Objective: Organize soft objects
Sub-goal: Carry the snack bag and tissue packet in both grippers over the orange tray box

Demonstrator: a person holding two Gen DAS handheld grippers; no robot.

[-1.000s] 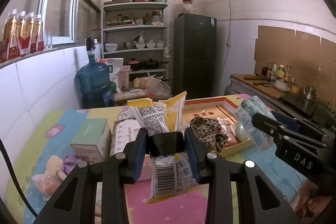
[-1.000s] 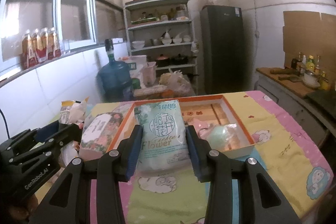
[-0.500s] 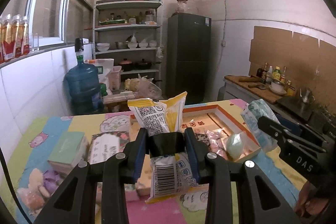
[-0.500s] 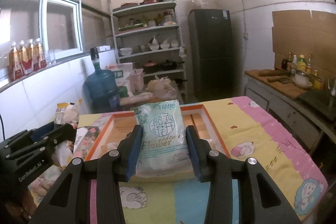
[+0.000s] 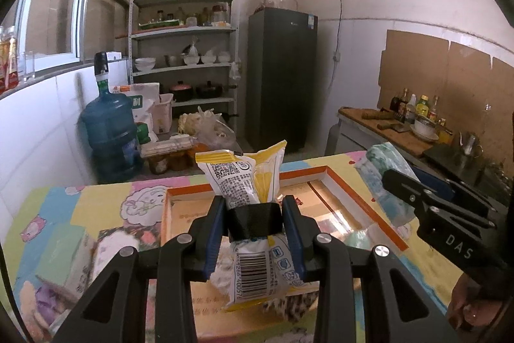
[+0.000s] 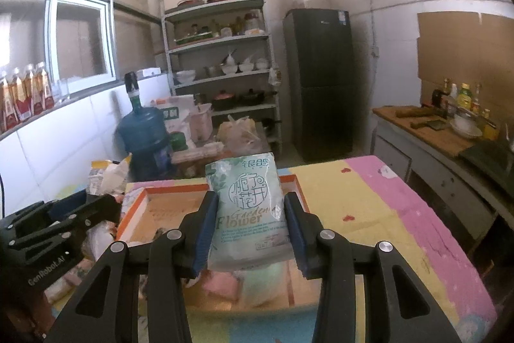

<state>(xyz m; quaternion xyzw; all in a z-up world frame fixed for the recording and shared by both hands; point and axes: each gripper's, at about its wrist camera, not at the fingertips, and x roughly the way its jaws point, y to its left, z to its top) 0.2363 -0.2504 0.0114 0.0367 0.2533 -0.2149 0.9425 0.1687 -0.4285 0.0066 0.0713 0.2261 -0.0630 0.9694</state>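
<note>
Fingers [image 5: 214,233] of the left gripper [image 5: 253,233] were part-open and clamped on a yellow-and-white snack bag [image 5: 247,179]: blue pads pressed its pinched middle, printed top stuck up past the tips, barcode end hung below. Bag sat over the near edge of the orange-rimmed tray [image 5: 359,198]. Right gripper [image 6: 250,230] was also part-open, pads squeezing both sides of a pale green tissue pack [image 6: 249,208], held upright with its top above the tips, over the tray's near half. Loose soft items, pink and green, lay in the tray [image 6: 135,211] beneath it. Tray rested on a patterned tablecloth [image 6: 369,214].
</note>
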